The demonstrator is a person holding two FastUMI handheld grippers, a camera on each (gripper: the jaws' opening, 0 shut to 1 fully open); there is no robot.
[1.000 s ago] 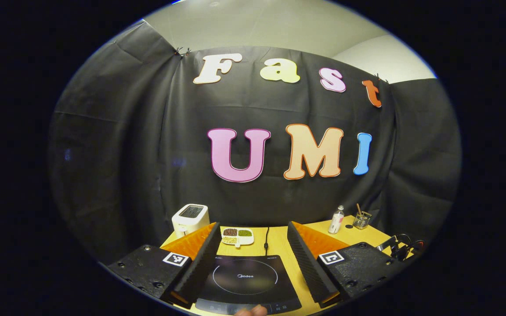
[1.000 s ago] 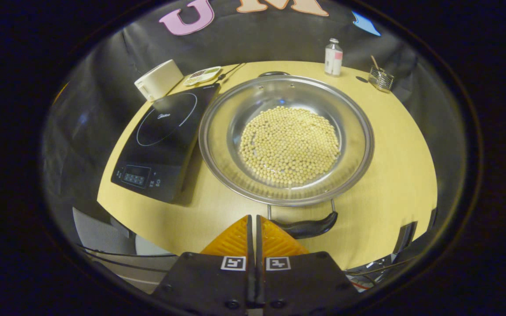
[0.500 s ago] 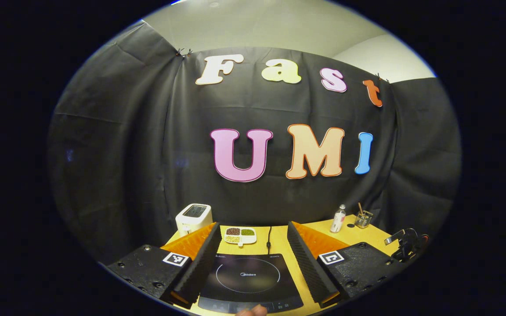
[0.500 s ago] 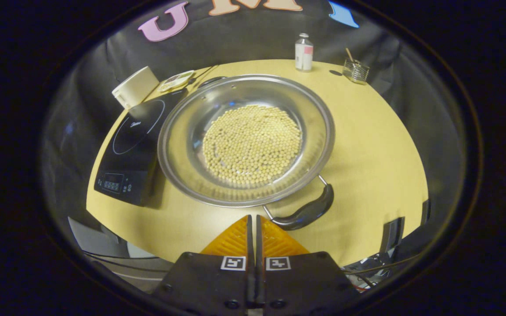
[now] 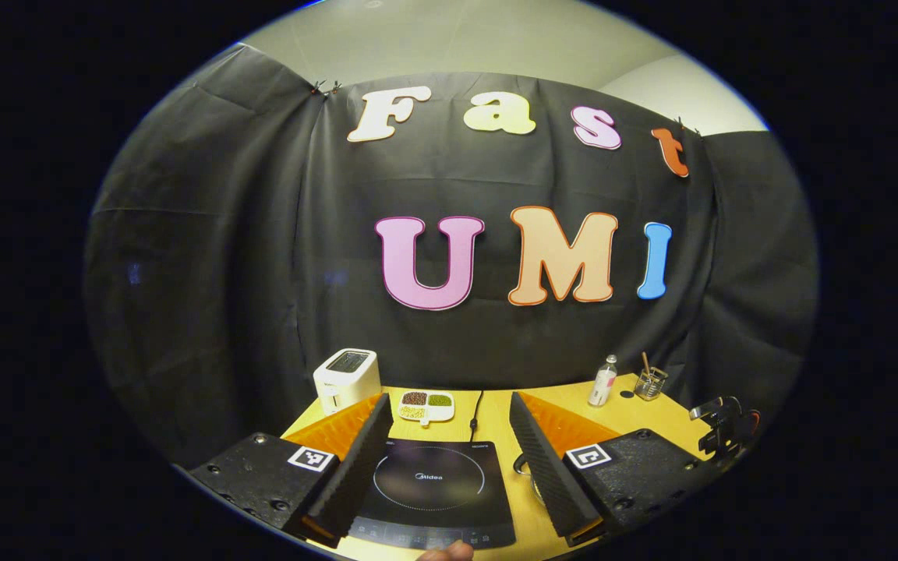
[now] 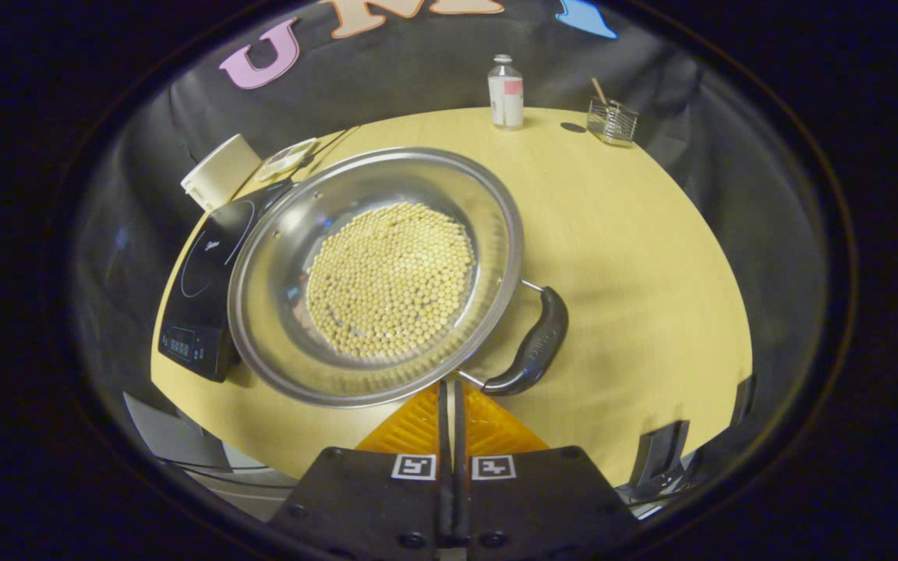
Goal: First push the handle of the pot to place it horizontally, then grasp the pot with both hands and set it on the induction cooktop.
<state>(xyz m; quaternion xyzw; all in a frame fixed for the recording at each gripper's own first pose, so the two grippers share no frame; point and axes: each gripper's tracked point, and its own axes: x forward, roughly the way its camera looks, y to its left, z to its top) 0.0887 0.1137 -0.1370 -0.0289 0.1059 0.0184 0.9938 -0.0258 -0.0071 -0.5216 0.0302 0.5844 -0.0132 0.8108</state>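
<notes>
— Position of the pot?

— The pot (image 6: 375, 273), holding pale beans (image 6: 390, 280), sits on the yellow table (image 6: 636, 257), its left rim overlapping the edge of the induction cooktop (image 6: 199, 292). Its black handle (image 6: 533, 343) points to the lower right in the right gripper view.

— Right gripper?

— The right gripper (image 6: 449, 393) has its fingers pressed together, tips just beside the handle's near end — contact cannot be confirmed.

— Left gripper?

— The left gripper (image 5: 445, 448) is spread wide, gripping nothing, with the cooktop framed between its fingers.
</notes>
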